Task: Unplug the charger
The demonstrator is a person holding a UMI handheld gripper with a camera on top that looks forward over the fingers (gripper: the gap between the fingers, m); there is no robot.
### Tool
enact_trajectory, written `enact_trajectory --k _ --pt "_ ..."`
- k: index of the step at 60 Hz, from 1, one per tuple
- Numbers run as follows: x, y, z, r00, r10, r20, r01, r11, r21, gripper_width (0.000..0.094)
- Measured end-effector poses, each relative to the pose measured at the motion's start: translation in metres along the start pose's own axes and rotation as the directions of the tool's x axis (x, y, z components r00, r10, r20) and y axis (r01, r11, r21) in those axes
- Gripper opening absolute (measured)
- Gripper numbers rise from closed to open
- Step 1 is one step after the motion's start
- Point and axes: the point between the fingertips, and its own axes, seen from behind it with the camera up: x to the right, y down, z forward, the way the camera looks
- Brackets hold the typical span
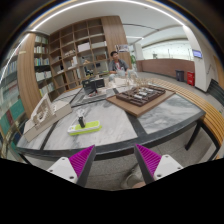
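Note:
A small white charger block (pixel 82 119) stands upright in a yellow-green power strip (pixel 84 127) that lies on the grey marble-look table (pixel 120 122), ahead of my fingers and to the left. My gripper (pixel 113 160) is open and empty, held back from the table's near edge. Its magenta pads (pixel 79 160) are wide apart, with only the table edge and floor between them. The charger is well beyond the fingertips.
A wooden tray with a board game (pixel 138 96) sits on the table's right half. A white box-like object (pixel 40 112) stands at the table's left end. A person (pixel 120 64) sits at the far side. Bookshelves (pixel 80 48) line the back wall.

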Motion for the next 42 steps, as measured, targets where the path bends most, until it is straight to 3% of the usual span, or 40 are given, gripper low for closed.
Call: enact_trajectory --k 7,20,34,42 --pt "0.011 -0.008 0.024 0.999 -0.043 -0.032 0.043 0.999 0.003 0.0805" --pt "-0.040 0.000 0.106 0.993 -0.111 0.042 0.113 0.992 -0.054 0.0806" --pt "-0.134 -0.018 0.198 0.965 -0.239 0.108 0.241 0.971 -0.004 0.0773" --pt "-0.148 -0.028 0.259 0.957 -0.286 0.053 0.285 0.958 0.022 0.0703"
